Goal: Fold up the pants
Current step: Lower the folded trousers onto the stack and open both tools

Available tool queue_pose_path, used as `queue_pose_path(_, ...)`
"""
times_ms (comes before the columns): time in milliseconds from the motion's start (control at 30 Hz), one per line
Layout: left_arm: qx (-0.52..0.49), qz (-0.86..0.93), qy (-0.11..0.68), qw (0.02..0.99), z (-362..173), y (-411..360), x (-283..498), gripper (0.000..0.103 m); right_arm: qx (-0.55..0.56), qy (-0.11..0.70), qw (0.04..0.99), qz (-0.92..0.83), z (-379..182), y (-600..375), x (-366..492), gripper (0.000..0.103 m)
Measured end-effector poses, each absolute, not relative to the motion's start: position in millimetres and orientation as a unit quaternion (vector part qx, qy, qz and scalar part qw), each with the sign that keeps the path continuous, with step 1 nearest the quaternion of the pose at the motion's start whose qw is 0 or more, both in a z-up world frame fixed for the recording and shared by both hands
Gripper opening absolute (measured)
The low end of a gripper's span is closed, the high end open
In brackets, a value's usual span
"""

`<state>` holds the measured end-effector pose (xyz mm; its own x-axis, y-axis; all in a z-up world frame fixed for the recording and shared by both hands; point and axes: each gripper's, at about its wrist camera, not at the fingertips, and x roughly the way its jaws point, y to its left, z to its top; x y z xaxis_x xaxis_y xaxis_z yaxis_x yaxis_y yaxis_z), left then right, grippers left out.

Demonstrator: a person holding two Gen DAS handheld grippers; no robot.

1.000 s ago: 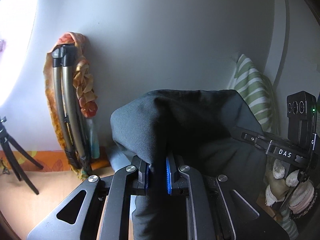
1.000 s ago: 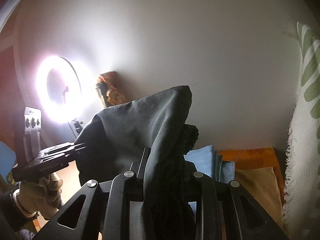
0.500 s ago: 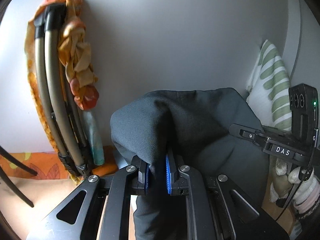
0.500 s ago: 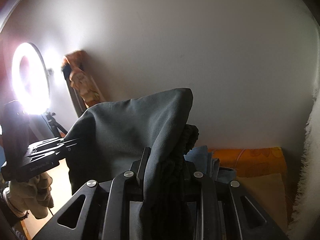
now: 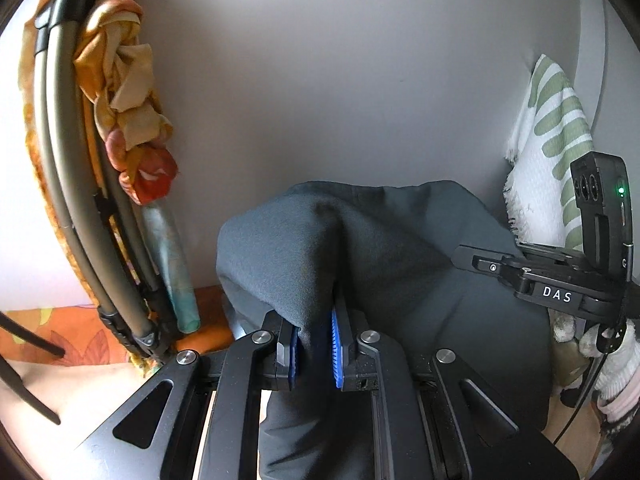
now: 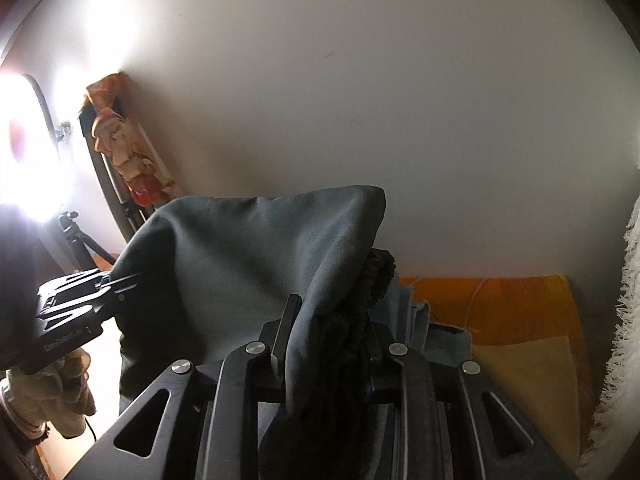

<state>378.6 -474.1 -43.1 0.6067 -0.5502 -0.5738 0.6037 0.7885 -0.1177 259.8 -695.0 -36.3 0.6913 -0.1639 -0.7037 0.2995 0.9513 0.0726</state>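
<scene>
My left gripper (image 5: 314, 340) pinches a fold of the dark pants (image 5: 288, 248); my right gripper (image 6: 326, 330) clamps their bunched waistband, the cloth hanging between both before the wall (image 5: 340, 80).

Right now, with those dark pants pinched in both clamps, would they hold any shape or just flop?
Probably flop: the pants sag in soft folds between the left gripper and right gripper. Likely light, since small pinches carry them. The bunched black waistband looks thicker, perhaps easier to grip.
</scene>
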Motion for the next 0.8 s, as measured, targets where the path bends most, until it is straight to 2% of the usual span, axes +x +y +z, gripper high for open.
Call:
queue_pose_path(133,0.048,-0.317,0.308,0.896,-43.1,-475.7,380.8,0.016,0.095,0.377,0.911,-0.135,-41.7,-697.7,262.7,0.029)
queue_pose_path(333,0.041,-0.306,0.316,0.897,-42.6,-471.1,382.0,0.019,0.098,0.393,0.900,-0.164,-45.2,-699.3,260.7,0.051)
queue_pose_path(400,0.041,-0.304,0.317,0.897,-41.6,-469.0,380.5,0.019,0.095,0.391,0.899,-0.174,-45.7,-699.9,257.5,0.064)
queue_pose_path(567,0.046,-0.307,0.308,0.899,-37.5,-461.2,369.5,0.019,0.096,0.377,0.901,-0.190,-40.0,-697.8,246.3,0.072)
queue_pose_path(733,0.047,-0.313,0.298,0.900,-27.1,-454.8,354.9,0.020,0.094,0.369,0.905,-0.191,-29.2,-686.2,234.1,0.074)
queue_pose_path(800,0.048,-0.314,0.294,0.901,-22.5,-450.7,348.1,0.026,0.087,0.369,0.905,-0.193,-25.0,-679.9,230.2,0.075)
